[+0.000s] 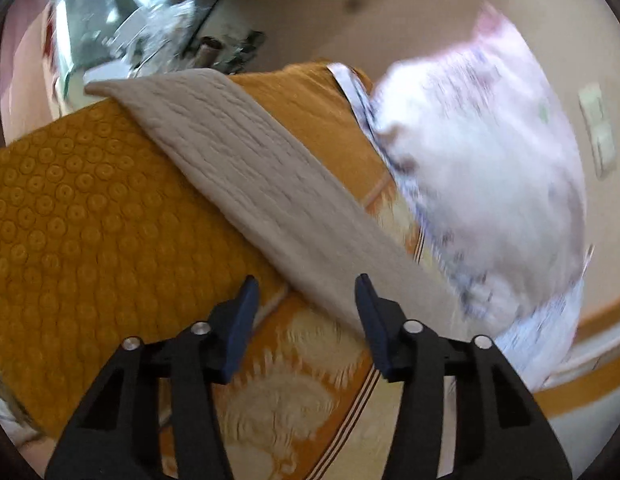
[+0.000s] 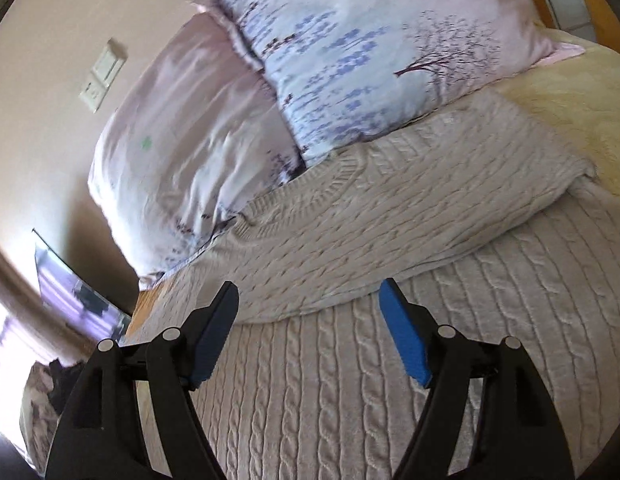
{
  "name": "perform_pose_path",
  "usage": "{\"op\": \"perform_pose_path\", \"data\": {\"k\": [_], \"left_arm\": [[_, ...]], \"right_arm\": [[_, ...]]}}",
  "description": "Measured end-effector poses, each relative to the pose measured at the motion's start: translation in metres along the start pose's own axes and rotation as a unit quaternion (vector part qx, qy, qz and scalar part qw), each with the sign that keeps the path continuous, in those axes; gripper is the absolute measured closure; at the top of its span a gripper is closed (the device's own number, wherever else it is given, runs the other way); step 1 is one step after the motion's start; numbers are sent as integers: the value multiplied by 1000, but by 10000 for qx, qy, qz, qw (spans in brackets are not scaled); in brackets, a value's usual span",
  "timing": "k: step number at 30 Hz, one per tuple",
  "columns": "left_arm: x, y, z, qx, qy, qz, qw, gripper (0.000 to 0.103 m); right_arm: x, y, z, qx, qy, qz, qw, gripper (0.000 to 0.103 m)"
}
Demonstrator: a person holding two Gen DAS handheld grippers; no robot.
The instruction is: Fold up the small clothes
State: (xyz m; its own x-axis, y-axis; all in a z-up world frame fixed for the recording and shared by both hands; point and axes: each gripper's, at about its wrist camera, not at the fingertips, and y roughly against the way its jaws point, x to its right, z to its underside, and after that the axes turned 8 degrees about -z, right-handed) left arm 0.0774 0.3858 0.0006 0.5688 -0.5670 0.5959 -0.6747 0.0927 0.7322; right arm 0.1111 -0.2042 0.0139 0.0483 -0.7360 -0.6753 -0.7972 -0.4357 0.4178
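Across the centre of my right view, the folded sweater [image 2: 410, 216] runs lower-left to upper-right just beyond my spread, empty right gripper [image 2: 307, 292], nearer than my equally spread left gripper [image 1: 305, 290].

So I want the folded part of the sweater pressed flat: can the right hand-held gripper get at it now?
Probably yes. The right hand-held gripper is open and empty, just short of the folded edge of the sweater, with nothing between them; the pillows lie beyond.
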Motion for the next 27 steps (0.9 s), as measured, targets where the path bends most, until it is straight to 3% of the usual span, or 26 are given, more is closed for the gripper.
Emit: {"op": "perform_pose_path", "data": {"k": [3, 6, 8, 10, 14, 20, 27], "left_arm": [[-10, -3, -13, 117, 378, 78, 9992, 59], [-16, -8, -23, 113, 711, 135, 9973, 72], [-20, -14, -25, 37, 882, 184, 9959, 93], [-22, -16, -27, 4, 997, 263, 9947, 95], [3, -1, -26, 307, 679, 484, 9960, 97], [84, 17, -11, 373, 82, 1406, 9893, 97], [218, -2, 56, -290, -1089, 2362, 9652, 97]], "right_arm": [[1, 1, 1, 11, 23, -57, 10000, 29], [7, -2, 1, -84, -125, -111, 9998, 29], [8, -2, 1, -108, -167, -171, 9997, 29], [9, -3, 2, -126, -191, -197, 9995, 29], [11, -3, 1, -148, -267, -318, 9990, 29], [11, 0, -1, -195, -312, -421, 9984, 28], [6, 19, -6, -108, -203, -366, 9991, 26]]}}
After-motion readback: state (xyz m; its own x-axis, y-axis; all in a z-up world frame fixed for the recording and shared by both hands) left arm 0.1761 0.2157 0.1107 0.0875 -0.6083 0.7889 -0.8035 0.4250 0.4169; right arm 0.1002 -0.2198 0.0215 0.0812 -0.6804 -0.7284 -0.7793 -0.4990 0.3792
